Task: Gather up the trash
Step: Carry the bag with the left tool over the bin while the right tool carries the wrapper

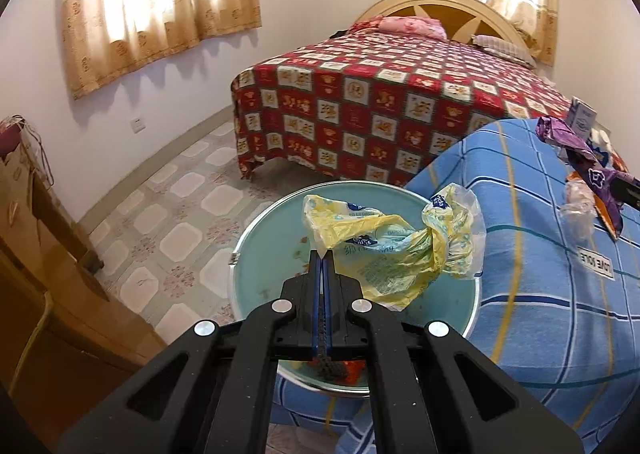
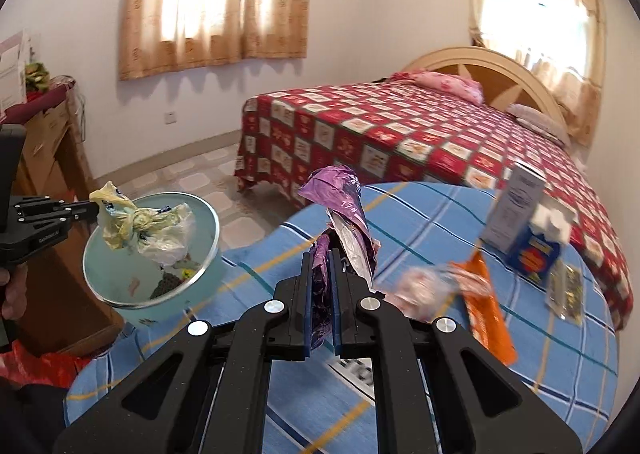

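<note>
The crumpled yellow plastic bag [image 1: 384, 250] is pinched tight in the left gripper [image 1: 322, 254], right over the round pale green bin [image 1: 256, 254]. The right gripper [image 2: 322, 254] squeezes a crinkly purple foil wrapper [image 2: 344, 210] above the blue checked cloth [image 2: 420, 214], near an orange packet [image 2: 486, 310].

The clear plastic wrap [image 2: 420, 286] on the table [image 2: 440, 214] smears into a blur — no reading its shape. The bin [image 2: 120, 254] bottom sits half hidden under the yellow bag [image 2: 140, 226], and the orange packet [image 1: 606, 214] — mostly covered by the purple wrapper [image 1: 592, 170].
</note>
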Action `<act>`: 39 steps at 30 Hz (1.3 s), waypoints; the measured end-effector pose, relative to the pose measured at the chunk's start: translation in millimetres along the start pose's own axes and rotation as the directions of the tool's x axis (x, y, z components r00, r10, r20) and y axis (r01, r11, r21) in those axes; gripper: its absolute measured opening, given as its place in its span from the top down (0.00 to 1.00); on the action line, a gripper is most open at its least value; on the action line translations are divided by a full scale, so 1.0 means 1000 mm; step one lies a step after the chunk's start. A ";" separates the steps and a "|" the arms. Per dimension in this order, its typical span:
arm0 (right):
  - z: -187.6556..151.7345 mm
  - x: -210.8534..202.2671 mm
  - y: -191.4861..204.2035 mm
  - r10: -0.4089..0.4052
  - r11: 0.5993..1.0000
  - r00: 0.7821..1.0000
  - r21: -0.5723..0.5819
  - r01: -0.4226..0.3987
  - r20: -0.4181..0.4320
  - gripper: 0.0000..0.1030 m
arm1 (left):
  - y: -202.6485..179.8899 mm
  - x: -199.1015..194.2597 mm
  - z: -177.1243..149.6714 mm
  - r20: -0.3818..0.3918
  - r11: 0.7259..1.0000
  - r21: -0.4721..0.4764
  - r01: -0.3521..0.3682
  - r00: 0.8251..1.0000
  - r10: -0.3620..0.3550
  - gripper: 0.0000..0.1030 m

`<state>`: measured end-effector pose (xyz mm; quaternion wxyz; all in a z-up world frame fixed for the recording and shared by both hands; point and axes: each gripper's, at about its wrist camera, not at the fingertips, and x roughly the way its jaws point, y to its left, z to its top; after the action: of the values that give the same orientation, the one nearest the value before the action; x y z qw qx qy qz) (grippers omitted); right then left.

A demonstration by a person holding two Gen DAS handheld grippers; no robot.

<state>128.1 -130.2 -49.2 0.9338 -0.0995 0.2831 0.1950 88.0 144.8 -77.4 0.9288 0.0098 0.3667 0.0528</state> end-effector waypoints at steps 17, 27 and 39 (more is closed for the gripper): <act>0.013 0.045 0.041 0.100 0.991 0.994 -0.082 -0.104 -0.050 0.92 | 0.031 0.008 -0.009 -0.044 0.996 -0.016 -0.089 0.995 0.088 0.99; 0.017 0.060 0.059 0.136 0.983 0.988 -0.113 -0.143 -0.070 0.92 | 0.043 0.012 -0.015 -0.068 0.992 -0.021 -0.124 0.990 0.122 0.99; 0.018 0.067 0.075 0.162 0.973 0.983 -0.150 -0.173 -0.082 0.92 | 0.051 0.012 -0.016 -0.075 0.990 -0.028 -0.139 0.988 0.136 0.99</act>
<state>156.9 -36.5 -77.8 0.8930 -0.1549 0.3065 0.2910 81.5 196.5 -94.2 0.9090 0.0178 0.3977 0.1232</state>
